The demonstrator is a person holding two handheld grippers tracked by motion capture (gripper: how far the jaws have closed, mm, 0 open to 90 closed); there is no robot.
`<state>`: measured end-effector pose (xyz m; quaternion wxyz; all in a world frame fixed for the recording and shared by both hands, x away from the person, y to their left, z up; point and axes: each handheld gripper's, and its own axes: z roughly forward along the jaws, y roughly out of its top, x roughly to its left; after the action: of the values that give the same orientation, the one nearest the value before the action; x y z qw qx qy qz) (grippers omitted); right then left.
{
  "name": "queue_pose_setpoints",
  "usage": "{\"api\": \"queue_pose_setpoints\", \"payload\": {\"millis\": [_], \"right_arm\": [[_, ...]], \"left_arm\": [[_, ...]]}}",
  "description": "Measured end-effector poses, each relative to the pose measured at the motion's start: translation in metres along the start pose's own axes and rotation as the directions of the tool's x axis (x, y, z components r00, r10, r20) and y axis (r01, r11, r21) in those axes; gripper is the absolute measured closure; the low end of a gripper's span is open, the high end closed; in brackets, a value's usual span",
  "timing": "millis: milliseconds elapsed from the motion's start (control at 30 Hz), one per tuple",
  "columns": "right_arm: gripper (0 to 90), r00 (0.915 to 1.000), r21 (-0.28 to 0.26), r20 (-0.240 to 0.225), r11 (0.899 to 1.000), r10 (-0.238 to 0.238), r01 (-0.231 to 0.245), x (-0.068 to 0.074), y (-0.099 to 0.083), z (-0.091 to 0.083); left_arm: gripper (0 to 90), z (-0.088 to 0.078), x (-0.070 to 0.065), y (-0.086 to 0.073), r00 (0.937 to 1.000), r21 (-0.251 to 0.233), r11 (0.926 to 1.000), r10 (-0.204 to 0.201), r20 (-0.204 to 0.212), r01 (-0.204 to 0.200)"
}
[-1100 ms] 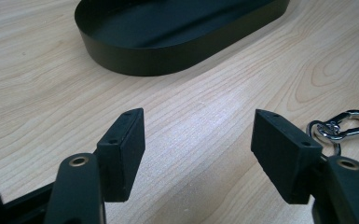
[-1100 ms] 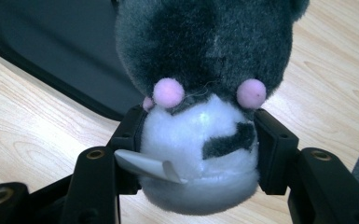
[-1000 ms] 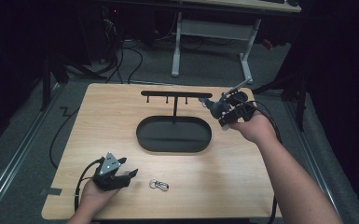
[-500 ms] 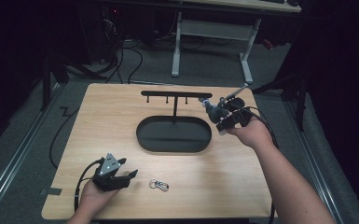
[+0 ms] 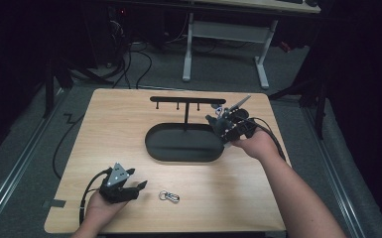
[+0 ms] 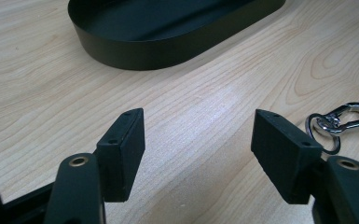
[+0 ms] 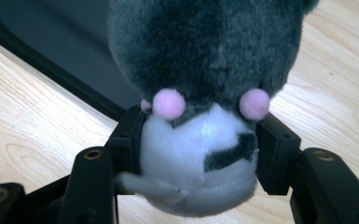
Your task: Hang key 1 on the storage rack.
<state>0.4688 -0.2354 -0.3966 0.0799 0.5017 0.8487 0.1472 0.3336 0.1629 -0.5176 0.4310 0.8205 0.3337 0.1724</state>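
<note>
Plush toy held at the tray's right end

The right hand-held gripper clamps a grey-and-white plush toy bearing no readable label; the left hand-held gripper gapes empty on the counter, beside a keyring clip.

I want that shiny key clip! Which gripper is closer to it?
Left. The left gripper sits just beside the key clip, jaws open. The right gripper is far off by the black tray.

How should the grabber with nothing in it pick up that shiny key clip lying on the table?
Probably by the ring end of the key clip, coming straight down from above. It lies flat on the table, so side-on jaws would slide under nothing. The left gripper is open beside it, so it would first shift sideways over the ring.
</note>
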Motion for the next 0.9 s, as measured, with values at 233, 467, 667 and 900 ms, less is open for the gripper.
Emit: {"api": "queue_pose_setpoints", "payload": {"millis": [233, 467, 667, 900], "right_arm": [[42.3, 0.9998, 0.009, -0.019, 1.0, 0.005, -0.005, 0.003, 0.006, 0.017], [33.0, 0.9994, -0.008, -0.028, 1.0, 0.02, -0.02, 0.003, 0.005, 0.023], [31.0, 0.9985, -0.045, -0.038, 0.998, 0.04, -0.041, 0.003, 0.003, 0.02], [33.8, 0.9987, -0.08, -0.048, 0.997, 0.017, -0.021, 0.01, -0.015, 0.011]], "left_arm": [[35.7, 0.001, 0.0, 0.0, 1.0, 0.007, 0.9999, 0.007, 0.002, -0.007], [35.7, 0.003, 0.0, 0.0, 0.9999, 0.01, 0.9999, 0.01, 0.005, -0.01], [35.7, 0.003, -0.001, 0.001, 0.9999, 0.011, 0.9999, 0.013, 0.007, -0.013], [35.5, 0.005, -0.001, 0.003, 0.9999, 0.019, 0.9997, 0.015, 0.008, -0.015]]}}
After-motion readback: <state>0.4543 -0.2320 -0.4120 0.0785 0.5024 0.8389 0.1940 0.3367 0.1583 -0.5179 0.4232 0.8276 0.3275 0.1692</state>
